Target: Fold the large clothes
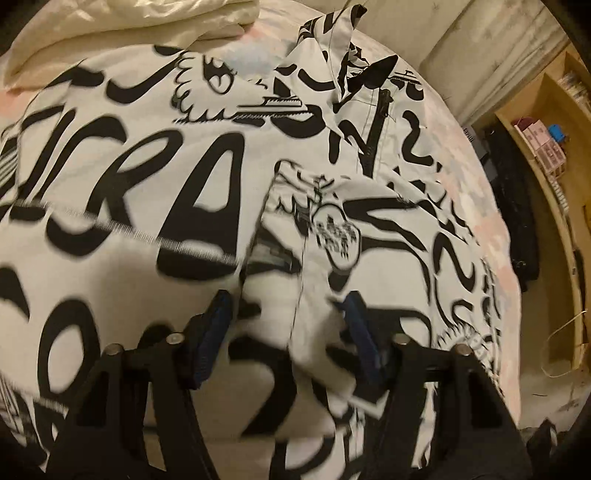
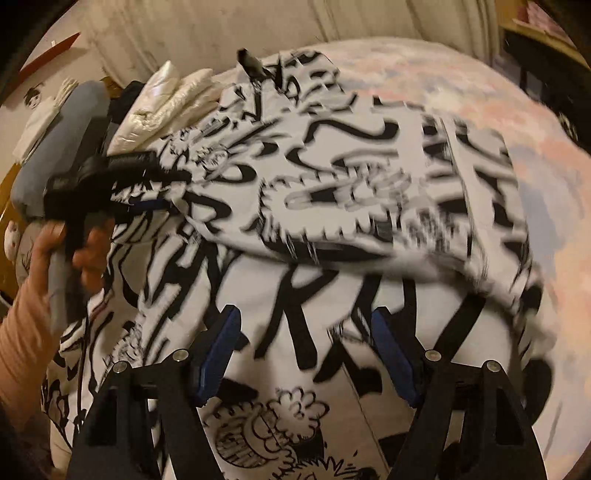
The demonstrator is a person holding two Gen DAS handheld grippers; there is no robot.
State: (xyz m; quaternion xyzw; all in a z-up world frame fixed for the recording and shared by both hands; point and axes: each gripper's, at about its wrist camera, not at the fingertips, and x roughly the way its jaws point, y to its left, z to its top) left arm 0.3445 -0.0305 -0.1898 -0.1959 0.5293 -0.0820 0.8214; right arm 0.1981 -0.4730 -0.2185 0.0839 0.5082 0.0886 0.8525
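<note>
A large white jacket (image 1: 122, 184) printed with black letters and cartoons is spread across the bed. In the left wrist view a thick fold of it bulges up between the blue pads of my left gripper (image 1: 288, 321), which press on it from both sides. The right wrist view shows the same left gripper (image 2: 147, 192) at the jacket's left side, held by a person's hand (image 2: 55, 251), with a flap of the jacket (image 2: 369, 177) folded over from it. My right gripper (image 2: 306, 332) hovers open above the jacket's lower part, with nothing between its fingers.
A pastel pink bed cover (image 2: 480, 92) lies under the jacket. A cream folded blanket (image 1: 129, 22) sits at the bed's far side, next to a grey pillow (image 2: 66, 125). Beyond the bed's right edge stands a wooden shelf (image 1: 546, 147) with small boxes.
</note>
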